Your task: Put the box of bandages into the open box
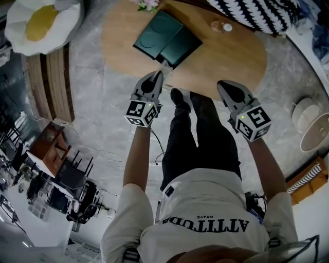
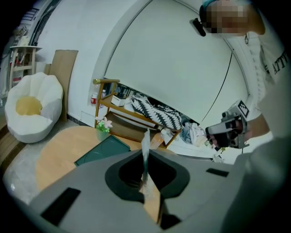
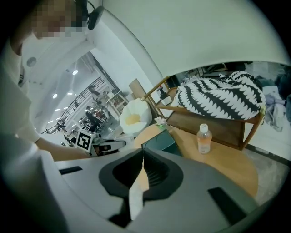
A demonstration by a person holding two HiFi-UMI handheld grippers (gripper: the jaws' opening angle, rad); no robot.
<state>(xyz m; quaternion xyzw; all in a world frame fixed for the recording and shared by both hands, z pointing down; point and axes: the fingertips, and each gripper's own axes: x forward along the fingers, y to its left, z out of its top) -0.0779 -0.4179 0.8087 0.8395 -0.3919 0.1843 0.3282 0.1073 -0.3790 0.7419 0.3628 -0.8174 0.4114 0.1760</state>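
A dark green open box (image 1: 165, 39) lies flat on the oval wooden table (image 1: 231, 61); it also shows in the left gripper view (image 2: 101, 151) and in the right gripper view (image 3: 160, 141). I cannot pick out a box of bandages in any view. My left gripper (image 1: 163, 67) hovers at the table's near edge, just short of the green box, its jaws pressed together with nothing between them (image 2: 145, 135). My right gripper (image 1: 222, 85) hangs to the right over the same edge, and its jaws also meet with nothing held (image 3: 142, 153).
A small clear bottle (image 1: 222, 26) stands on the table's far side, and a little pot of flowers (image 1: 147, 4) sits behind the green box. A black-and-white striped cushion (image 1: 257, 13) lies on a low wooden shelf (image 3: 213, 123). An egg-shaped cushion (image 1: 41, 23) rests on the floor at left.
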